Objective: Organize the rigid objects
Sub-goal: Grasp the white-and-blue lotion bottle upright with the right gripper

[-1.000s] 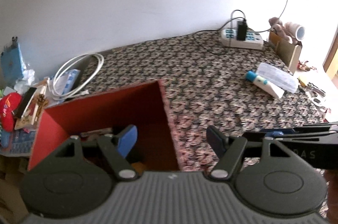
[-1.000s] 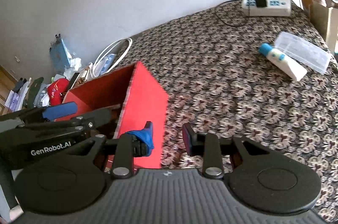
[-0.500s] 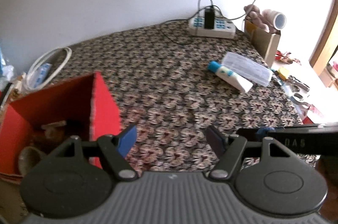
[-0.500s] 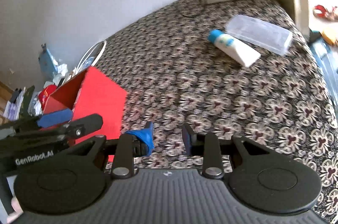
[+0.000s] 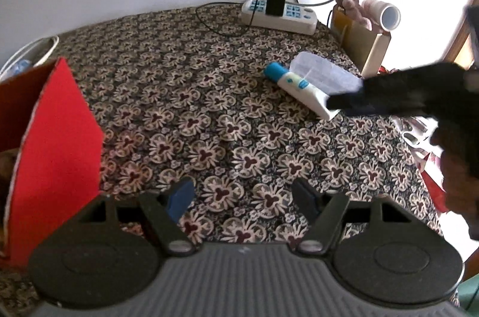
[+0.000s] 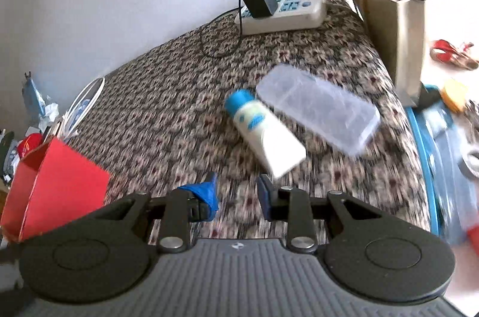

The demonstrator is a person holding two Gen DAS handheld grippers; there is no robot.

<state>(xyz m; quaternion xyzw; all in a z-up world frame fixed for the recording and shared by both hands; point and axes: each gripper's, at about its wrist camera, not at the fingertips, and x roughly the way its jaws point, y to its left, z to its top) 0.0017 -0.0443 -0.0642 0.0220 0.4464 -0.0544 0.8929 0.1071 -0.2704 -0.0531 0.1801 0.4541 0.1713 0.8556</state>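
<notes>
The right gripper (image 6: 236, 194), fingers apart and empty, is nearer the tube (image 6: 265, 133), which lies just beyond, cap pointing far-left.

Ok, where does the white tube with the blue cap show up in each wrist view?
Left wrist: the white tube lies right of centre on the patterned cloth, its flat end partly behind the right gripper.
Right wrist: the tube lies at centre, just ahead of the open fingers.
Shared landmark: the clear plastic case beside it.
</notes>
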